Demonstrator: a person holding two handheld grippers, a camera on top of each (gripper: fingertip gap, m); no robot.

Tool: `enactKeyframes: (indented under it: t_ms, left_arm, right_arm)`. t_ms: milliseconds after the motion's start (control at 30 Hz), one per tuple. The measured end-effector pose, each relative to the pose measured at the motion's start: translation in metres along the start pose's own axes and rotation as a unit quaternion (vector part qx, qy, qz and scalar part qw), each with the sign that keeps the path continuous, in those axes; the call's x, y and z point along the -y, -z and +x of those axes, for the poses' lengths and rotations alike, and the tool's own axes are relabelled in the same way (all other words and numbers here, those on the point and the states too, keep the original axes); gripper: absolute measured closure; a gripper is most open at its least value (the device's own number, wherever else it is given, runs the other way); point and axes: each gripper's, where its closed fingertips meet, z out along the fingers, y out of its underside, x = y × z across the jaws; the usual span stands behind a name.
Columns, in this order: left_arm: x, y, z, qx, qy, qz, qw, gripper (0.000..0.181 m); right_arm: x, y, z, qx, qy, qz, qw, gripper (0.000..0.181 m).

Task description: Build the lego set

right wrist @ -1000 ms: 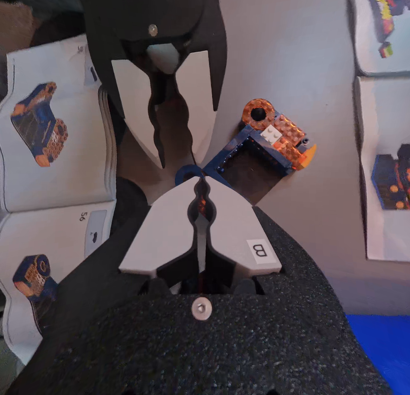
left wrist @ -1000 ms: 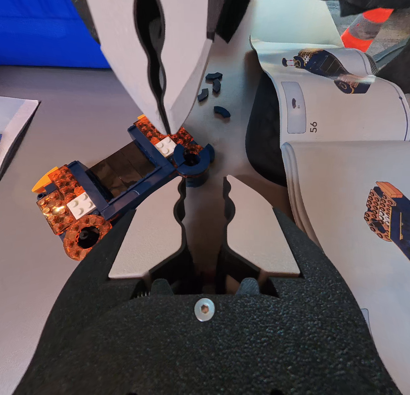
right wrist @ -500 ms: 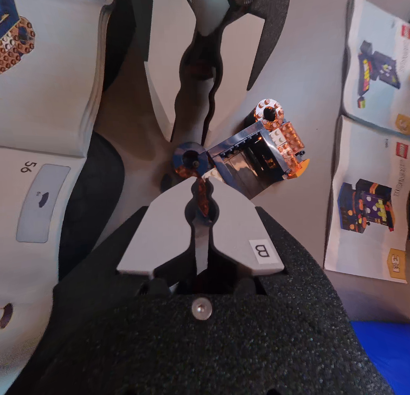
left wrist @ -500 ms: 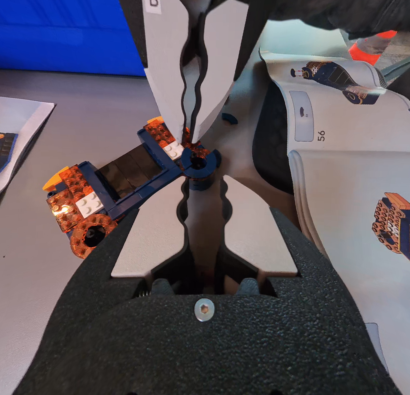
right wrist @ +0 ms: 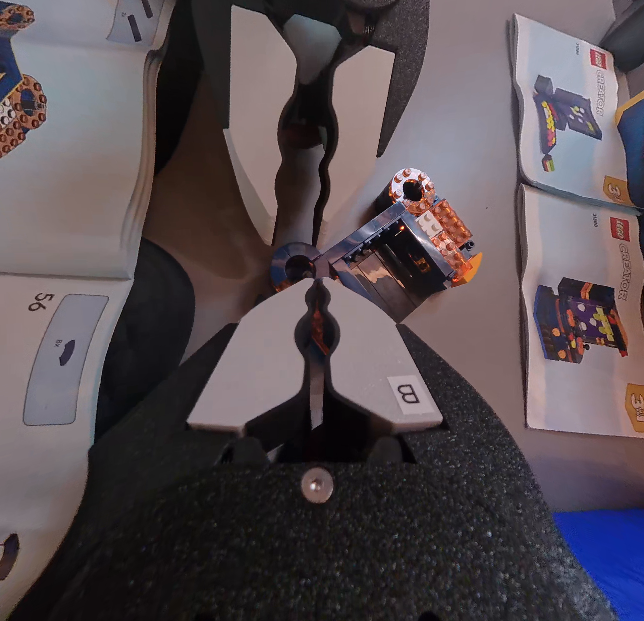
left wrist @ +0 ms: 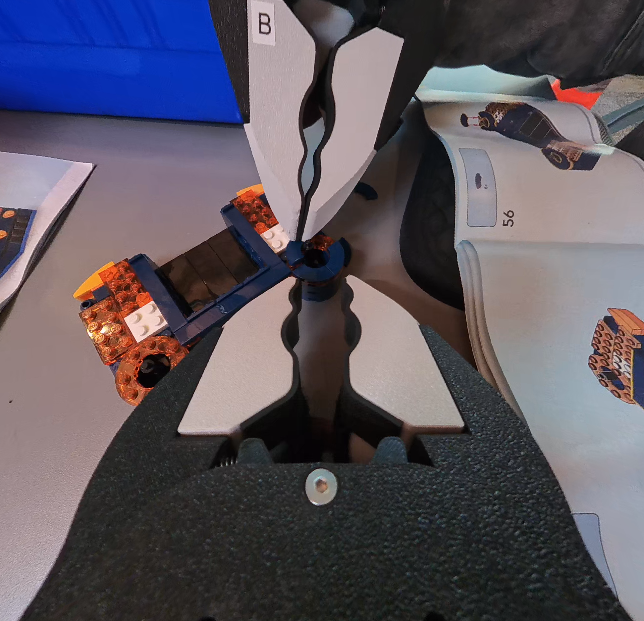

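The lego model (left wrist: 209, 273) lies on the grey table: a dark blue frame with black tiles, orange studded plates and an orange ring (left wrist: 146, 360) at one end. It also shows in the right wrist view (right wrist: 393, 266). At its other end, a dark blue tiled ring (left wrist: 334, 266) sits on a round column. My left gripper (left wrist: 320, 283) has its fingertips on both sides of that column. My right gripper (right wrist: 317, 281) is shut. Its tips touch a dark blue curved tile at the ring's edge (right wrist: 282, 259). I cannot tell whether it grips the tile.
An open instruction booklet (left wrist: 557, 290) lies right of the model over a dark object (left wrist: 428, 238). Two closed booklets (right wrist: 571, 307) lie on the far side. One loose dark blue tile (left wrist: 366, 190) lies behind the ring. A blue box (left wrist: 104, 46) stands at the back. Both grippers' tips are close together, under 4 cm apart.
My right gripper moved from over the white plate to the ring's edge. My left gripper moved forward, and its fingertips came around the round column.
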Motion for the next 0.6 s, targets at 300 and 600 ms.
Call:
enactKeyframes:
  t_ms: [300,600]
  left_arm:
    - [-0.0001,-0.0001,0.0003,0.0,-0.002,-0.001,1.0,0.157]
    - [-0.0009,-0.0008,-0.0011,0.008,-0.003,-0.004,1.0,0.157]
  right_arm:
    - [0.0061,0.0018,0.0005,0.015,-0.019,0.017,1.0,0.181]
    - [0.0061,0.0007,0.0076,0.045,-0.043,0.015,0.998,0.181]
